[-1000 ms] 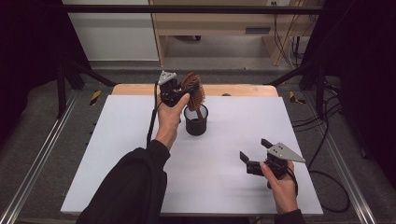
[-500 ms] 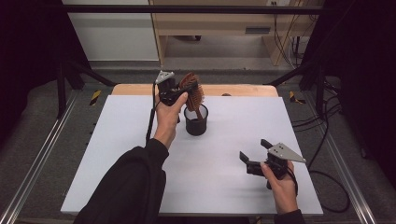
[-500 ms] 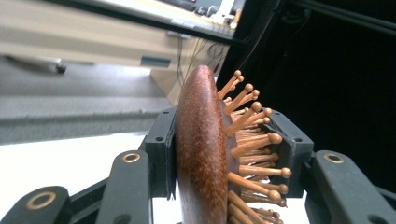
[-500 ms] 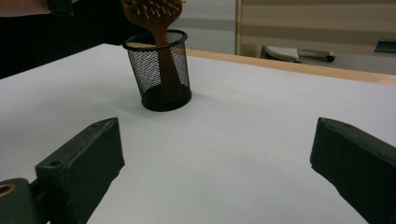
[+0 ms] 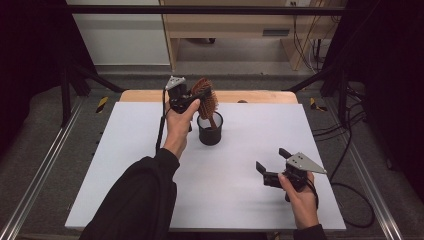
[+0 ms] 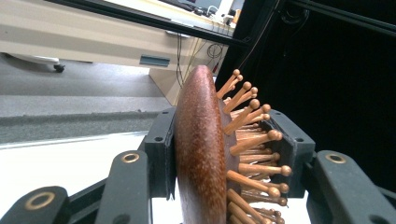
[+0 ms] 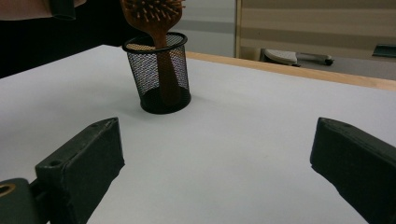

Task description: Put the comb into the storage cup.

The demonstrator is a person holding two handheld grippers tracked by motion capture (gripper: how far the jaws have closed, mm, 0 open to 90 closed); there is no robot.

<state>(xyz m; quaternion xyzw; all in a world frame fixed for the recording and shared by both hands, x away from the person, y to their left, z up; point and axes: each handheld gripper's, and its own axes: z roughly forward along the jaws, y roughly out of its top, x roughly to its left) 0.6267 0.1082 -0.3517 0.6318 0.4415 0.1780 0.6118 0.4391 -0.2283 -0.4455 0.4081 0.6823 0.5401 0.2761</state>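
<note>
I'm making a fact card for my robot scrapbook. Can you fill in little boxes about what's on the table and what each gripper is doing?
table: white top
cup: black mesh cup, upright on the table
hairbrush: wooden hairbrush, handle down inside the cup, head above the rim
left gripper: left gripper, jaws shut on the hairbrush head, one on the smooth back, one on the bristle side
right gripper: right gripper, jaws open, nothing between them, pointing toward the cup
</note>
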